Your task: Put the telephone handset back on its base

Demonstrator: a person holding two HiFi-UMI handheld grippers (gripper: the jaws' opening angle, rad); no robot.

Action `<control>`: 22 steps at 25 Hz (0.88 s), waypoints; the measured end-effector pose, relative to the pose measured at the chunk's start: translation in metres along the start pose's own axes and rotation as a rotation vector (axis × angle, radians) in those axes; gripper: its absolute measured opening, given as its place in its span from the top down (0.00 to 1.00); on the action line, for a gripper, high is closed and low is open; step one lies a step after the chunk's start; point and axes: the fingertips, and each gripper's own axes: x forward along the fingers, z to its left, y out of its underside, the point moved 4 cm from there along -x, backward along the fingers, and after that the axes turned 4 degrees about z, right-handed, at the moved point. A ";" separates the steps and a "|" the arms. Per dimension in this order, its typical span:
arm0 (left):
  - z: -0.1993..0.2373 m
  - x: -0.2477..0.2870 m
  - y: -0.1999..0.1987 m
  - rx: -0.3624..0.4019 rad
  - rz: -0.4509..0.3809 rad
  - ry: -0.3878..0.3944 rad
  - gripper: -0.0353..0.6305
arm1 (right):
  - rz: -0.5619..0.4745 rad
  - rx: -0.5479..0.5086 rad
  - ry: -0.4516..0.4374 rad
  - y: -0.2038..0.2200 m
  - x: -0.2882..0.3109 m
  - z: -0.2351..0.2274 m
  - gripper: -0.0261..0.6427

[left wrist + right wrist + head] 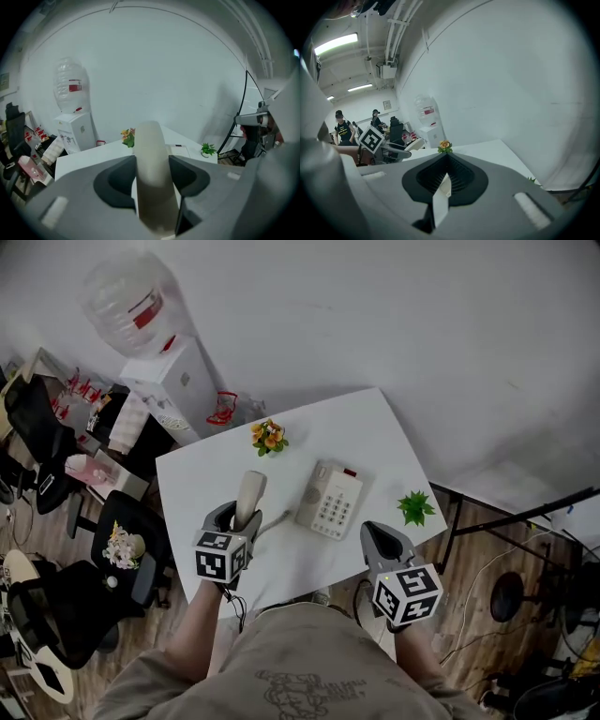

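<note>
Room, head view: white tabletop (pixel 375 427) on a wooden floor close to a pale wall; a water dispenser (pixel 173 381) and office chairs (pixel 122 549) crowd its left side.
Edges, head view: orange flowers (pixel 269 436) sit near the far edge and a green plant (pixel 415 507) at the right edge; the far right corner is bare.
Base, head view: telephone base (pixel 329 500) lies mid-tabletop, keypad up.
Handset, head view: handset (pixel 249 495) is left of the base and apart from it, its long axis running away from the person toward the flowers.
Left gripper view: left tongs (pixel 239 518) are clamped on the handset's near end, the free end pointing at the wall.
Right gripper view: right tongs (pixel 380 538) have their jaws together with nothing held, near the front right edge; people (pixel 343 129) stand far off at left.
</note>
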 end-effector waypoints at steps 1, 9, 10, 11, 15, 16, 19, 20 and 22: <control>-0.003 -0.004 0.000 0.000 -0.009 0.003 0.61 | -0.005 0.003 0.002 0.000 -0.002 0.001 0.92; -0.016 -0.011 -0.006 0.011 -0.041 0.022 0.61 | -0.013 0.009 0.024 0.007 -0.015 0.000 0.92; -0.019 -0.011 -0.008 0.014 -0.045 0.026 0.61 | -0.015 0.011 0.029 0.007 -0.017 -0.001 0.92; -0.022 -0.009 -0.012 0.017 -0.051 0.030 0.61 | -0.016 0.014 0.034 0.008 -0.019 -0.003 0.92; -0.037 0.003 -0.026 0.032 -0.072 0.061 0.61 | -0.020 0.025 0.059 0.009 -0.025 -0.011 0.92; -0.041 0.007 -0.031 0.034 -0.079 0.071 0.61 | -0.020 0.028 0.064 0.010 -0.026 -0.013 0.92; -0.052 0.024 -0.041 0.020 -0.098 0.098 0.61 | -0.018 0.038 0.082 0.011 -0.029 -0.018 0.92; -0.054 0.031 -0.042 0.013 -0.098 0.103 0.61 | -0.016 0.042 0.089 0.012 -0.030 -0.020 0.92; -0.060 0.045 -0.043 -0.001 -0.087 0.113 0.61 | -0.010 0.050 0.102 0.015 -0.032 -0.024 0.92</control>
